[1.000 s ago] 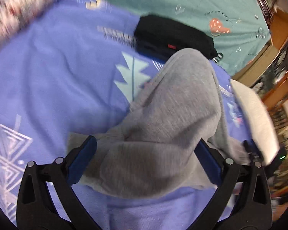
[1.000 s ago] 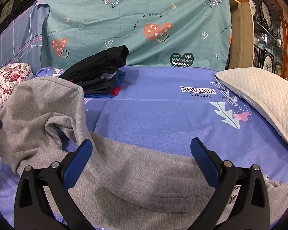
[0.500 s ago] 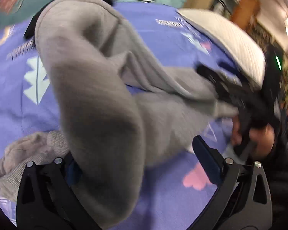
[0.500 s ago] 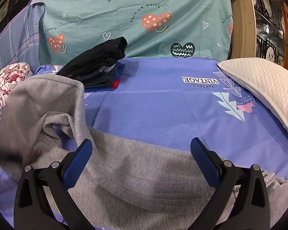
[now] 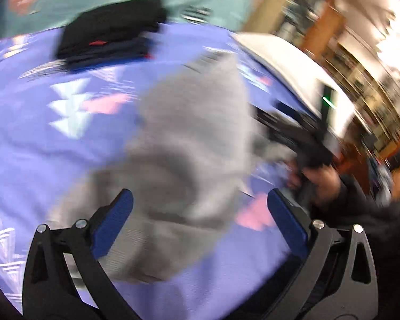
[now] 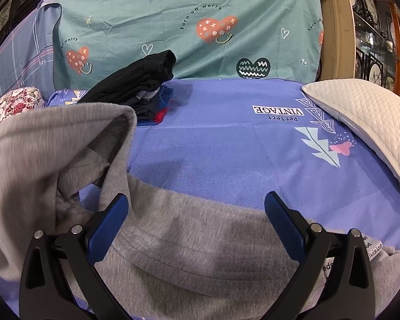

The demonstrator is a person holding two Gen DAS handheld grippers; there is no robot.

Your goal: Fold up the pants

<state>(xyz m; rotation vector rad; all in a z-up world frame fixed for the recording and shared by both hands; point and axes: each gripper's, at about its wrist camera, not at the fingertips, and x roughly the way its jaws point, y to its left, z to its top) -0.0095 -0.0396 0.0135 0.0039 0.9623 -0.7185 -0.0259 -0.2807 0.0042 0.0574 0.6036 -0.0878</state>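
The grey pants (image 6: 200,253) lie on the purple bedsheet (image 6: 226,160), with the waistband across the bottom of the right wrist view. One leg (image 6: 61,138) stands lifted and doubled over at the left. My right gripper (image 6: 197,213) hovers open just above the waistband, nothing pinched. The left wrist view is motion-blurred. In it, my left gripper (image 5: 200,213) is open, and the bunched grey pants (image 5: 189,146) sit between and ahead of its fingers, draping over the left finger (image 5: 114,221). The right gripper (image 5: 301,138) shows there too, held by a hand (image 5: 320,181).
A stack of folded dark clothes (image 6: 136,85) sits at the back of the bed, against a hanging teal sheet (image 6: 186,26). A white quilted pillow (image 6: 360,114) lies along the right side and a floral pillow (image 6: 13,104) at the far left. Wooden shelving (image 6: 373,40) stands beyond.
The left gripper has swung fast, carrying the lifted grey leg over toward the right gripper's side. The right gripper has barely moved and stays over the waistband.
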